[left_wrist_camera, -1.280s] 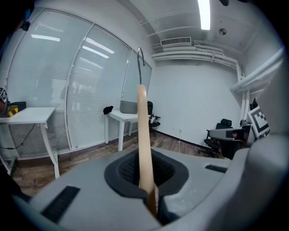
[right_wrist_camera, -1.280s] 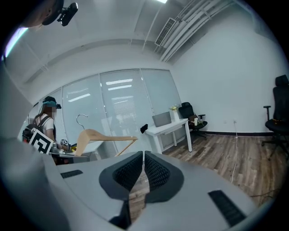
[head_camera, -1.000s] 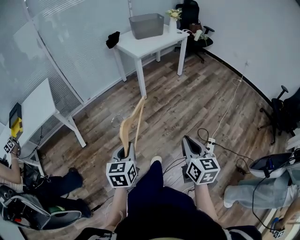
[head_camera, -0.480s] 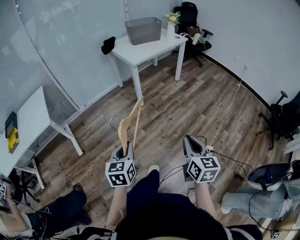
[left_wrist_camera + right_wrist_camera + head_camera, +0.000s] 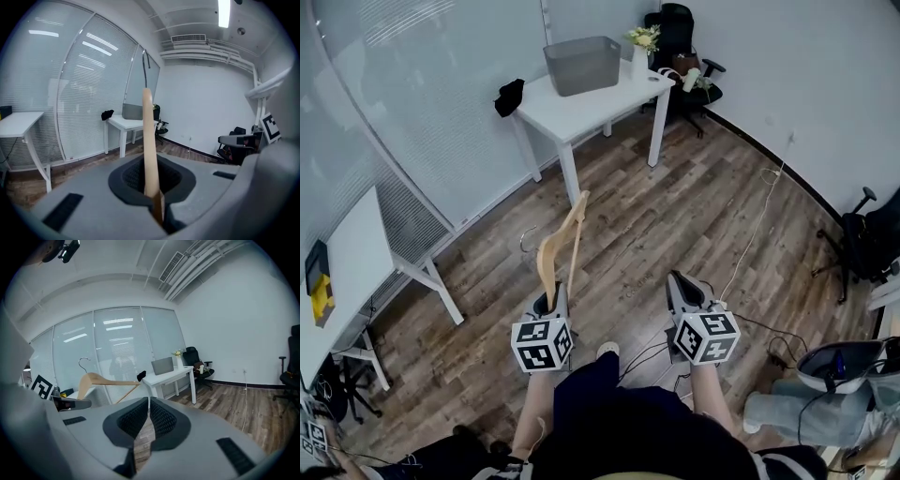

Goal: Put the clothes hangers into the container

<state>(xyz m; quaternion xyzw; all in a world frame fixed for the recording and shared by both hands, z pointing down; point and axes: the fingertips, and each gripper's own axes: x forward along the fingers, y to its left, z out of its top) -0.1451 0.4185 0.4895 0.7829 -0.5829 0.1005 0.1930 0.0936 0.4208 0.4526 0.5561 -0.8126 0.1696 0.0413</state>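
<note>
Beyond the left gripper's (image 5: 552,302) hanger (image 5: 566,236), the table (image 5: 592,106) lies nearer

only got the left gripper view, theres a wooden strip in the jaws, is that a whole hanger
Observer: Yes, a whole wooden hanger, clamped in the left hand-held gripper.
Operator: right one carrying anything
Observer: No. The right hand-held gripper has its jaws together with nothing between them.
Operator: whats next to the bin up there
Observer: A vase of flowers stands right of the grey container on the white table.
</note>
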